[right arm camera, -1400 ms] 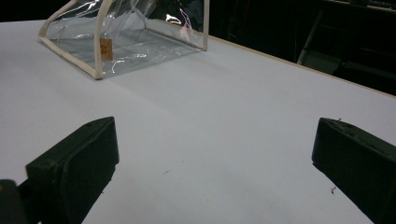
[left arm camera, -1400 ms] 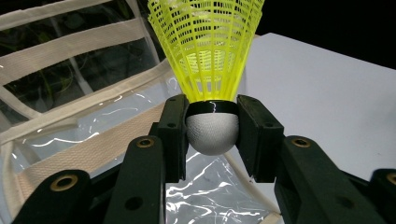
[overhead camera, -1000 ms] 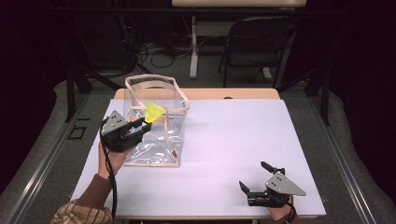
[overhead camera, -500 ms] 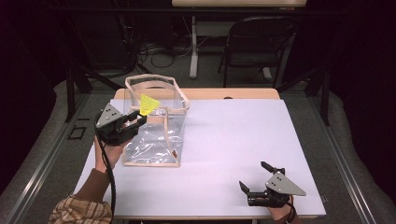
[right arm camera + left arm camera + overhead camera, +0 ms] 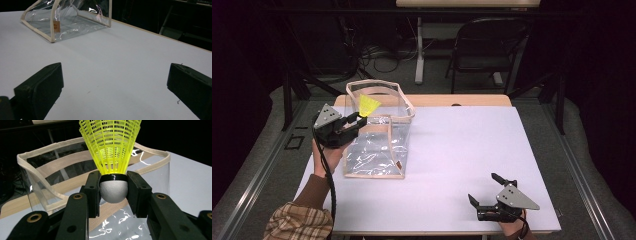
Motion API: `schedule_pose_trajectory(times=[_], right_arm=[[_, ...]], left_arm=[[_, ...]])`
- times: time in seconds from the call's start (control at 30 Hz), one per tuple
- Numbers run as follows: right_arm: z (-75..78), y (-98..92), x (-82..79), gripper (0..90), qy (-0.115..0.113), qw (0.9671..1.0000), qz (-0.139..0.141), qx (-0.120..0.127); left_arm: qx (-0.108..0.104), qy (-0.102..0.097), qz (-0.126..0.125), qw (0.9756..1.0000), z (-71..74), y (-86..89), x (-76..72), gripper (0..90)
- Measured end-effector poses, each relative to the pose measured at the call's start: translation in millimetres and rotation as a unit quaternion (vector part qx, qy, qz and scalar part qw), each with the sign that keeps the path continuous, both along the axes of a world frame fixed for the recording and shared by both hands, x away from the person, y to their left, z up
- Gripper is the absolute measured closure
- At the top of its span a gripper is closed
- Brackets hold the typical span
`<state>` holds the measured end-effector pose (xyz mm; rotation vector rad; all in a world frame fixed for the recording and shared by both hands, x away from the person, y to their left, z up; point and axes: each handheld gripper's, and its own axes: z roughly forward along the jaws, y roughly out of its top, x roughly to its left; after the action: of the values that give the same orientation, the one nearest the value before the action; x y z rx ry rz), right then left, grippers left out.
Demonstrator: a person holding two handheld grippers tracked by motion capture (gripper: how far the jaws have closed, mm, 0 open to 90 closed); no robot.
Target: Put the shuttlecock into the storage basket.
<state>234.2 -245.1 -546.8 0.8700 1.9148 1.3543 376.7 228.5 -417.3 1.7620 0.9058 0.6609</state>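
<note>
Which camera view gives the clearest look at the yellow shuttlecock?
The left gripper view: the yellow shuttlecock looms close, its grey cork pinched between the left gripper's jaws and its mesh skirt sharp. The high view shows it small, at the clear bag's rim. The right gripper view has the bag and table.

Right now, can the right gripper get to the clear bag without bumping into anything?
Probably yes. The right gripper rests open near the table's front edge, and only bare white table lies between it and the clear bag. The left gripper holds the yellow shuttlecock at the bag's other side.
</note>
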Motion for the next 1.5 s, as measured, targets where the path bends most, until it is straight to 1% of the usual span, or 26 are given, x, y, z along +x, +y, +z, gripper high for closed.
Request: schedule_pose_trajectory(times=[0.27, 0.4, 0.77, 0.83, 1.07, 1.23, 1.27, 1.5], right_arm=[[-0.1, 0.1, 0.0, 0.1, 0.000, 1.0000, 0.000, 0.000], [-0.1, 0.0, 0.1, 0.1, 0.000, 1.0000, 0.000, 0.000], [-0.1, 0.1, 0.1, 0.1, 0.000, 1.0000, 0.000, 0.000], [-0.1, 0.0, 0.1, 0.1, 0.000, 1.0000, 0.000, 0.000], [-0.3, 0.1, 0.3, 0.1, -0.001, 1.0000, 0.000, 0.000], [-0.4, 0.0, 0.4, 0.1, 0.000, 1.0000, 0.000, 0.001], [-0.5, 0.1, 0.5, 0.1, 0.000, 1.0000, 0.001, 0.002], [-0.4, -0.1, 0.5, 0.1, 0.001, 1.0000, 0.001, 0.001]], left_arm=[[-0.002, 0.000, 0.005, 1.0000, 3.2, -1.1, 8.2, 64.7], [0.001, -0.001, 0.008, 1.0000, 5.0, -1.4, 12.7, 64.7], [-0.001, 0.000, 0.022, 0.9998, 5.2, -0.3, 25.2, 64.7], [-0.001, 0.002, 0.024, 0.9997, 5.0, 0.0, 27.6, 64.7], [-0.013, 0.005, 0.030, 0.9994, 4.3, 0.2, 35.7, 64.7], [-0.013, 0.008, 0.034, 0.9993, 4.9, -2.2, 42.1, 64.7], [-0.010, 0.008, 0.034, 0.9993, 4.8, -2.5, 43.5, 64.7], [-0.004, 0.018, 0.040, 0.9990, 1.4, -5.6, 52.7, 64.7]])
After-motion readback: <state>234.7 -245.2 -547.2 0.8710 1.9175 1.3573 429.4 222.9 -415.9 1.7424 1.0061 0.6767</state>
